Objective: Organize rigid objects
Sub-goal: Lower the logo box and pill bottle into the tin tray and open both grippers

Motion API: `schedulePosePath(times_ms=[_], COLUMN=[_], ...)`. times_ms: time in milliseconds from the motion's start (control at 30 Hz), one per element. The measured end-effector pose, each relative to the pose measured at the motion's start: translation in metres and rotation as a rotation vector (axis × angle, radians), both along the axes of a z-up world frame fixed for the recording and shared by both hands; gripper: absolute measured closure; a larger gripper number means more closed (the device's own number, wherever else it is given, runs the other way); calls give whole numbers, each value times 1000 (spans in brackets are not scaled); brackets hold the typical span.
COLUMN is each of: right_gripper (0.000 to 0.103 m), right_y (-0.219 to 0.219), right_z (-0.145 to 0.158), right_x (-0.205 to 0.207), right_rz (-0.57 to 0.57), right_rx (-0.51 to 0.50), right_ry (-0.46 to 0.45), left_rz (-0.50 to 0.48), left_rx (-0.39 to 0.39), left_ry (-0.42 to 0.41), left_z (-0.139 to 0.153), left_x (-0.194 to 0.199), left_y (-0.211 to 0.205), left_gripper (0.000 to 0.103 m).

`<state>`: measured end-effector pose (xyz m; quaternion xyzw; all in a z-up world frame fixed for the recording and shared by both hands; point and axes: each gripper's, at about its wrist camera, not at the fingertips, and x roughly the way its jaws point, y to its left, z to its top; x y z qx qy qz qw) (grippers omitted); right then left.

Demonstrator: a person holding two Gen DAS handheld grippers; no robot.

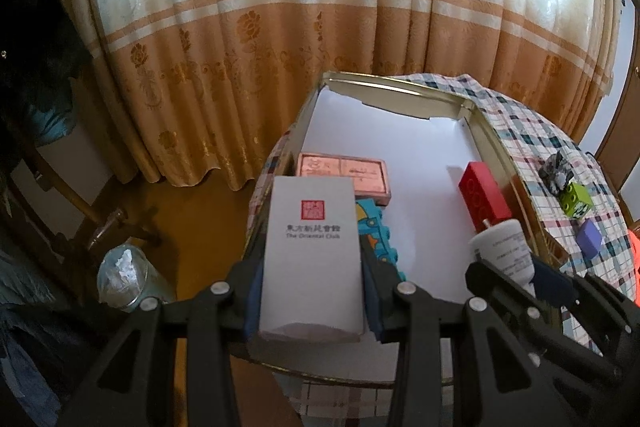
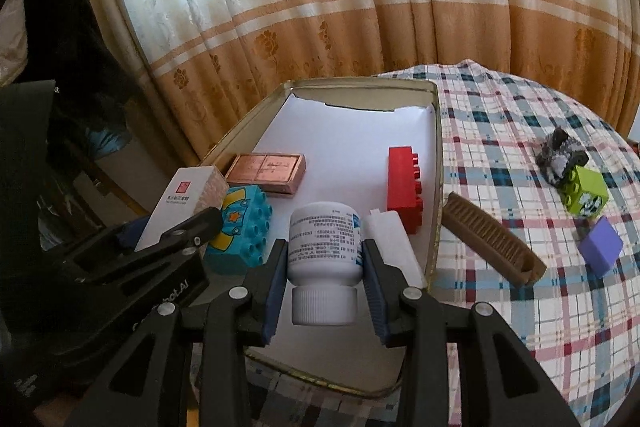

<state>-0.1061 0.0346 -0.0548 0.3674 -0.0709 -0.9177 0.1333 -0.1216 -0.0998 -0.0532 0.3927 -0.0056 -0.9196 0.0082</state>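
Note:
My left gripper (image 1: 310, 291) is shut on a white card box (image 1: 312, 251) with a red seal, held over the near left of the open metal tin (image 1: 394, 89). My right gripper (image 2: 324, 267) is shut on a white pill bottle (image 2: 323, 247), cap toward the camera, over the tin's (image 2: 360, 85) near part. Inside the tin lie a copper-coloured box (image 2: 266, 173), a blue toy block (image 2: 240, 229), a red toy block (image 2: 404, 183) and a small white block (image 2: 394, 243). The left gripper with its box (image 2: 180, 203) shows at left in the right wrist view.
On the checked tablecloth (image 2: 520, 131) right of the tin lie a brown comb (image 2: 492, 241), a green block (image 2: 586, 191), a purple cube (image 2: 600, 245) and a dark crumpled object (image 2: 558, 153). Curtains hang behind. A glass jar (image 1: 122, 273) stands on the floor at left.

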Motion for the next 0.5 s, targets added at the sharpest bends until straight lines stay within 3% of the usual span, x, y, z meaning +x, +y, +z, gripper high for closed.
schedulePosePath(times_ms=[200,500], right_gripper=[63,63], right_y=[2,13], right_z=[-3,-4], right_x=[-9,-11], right_rz=[58,87], right_rx=[-14,-68], right_ry=[27,37], left_rz=[5,-3], left_rx=[16,97], left_ry=[9,-21], left_z=[-1,-3], left_x=[-2,-2], left_y=[0,-2], left_gripper=[61,47])
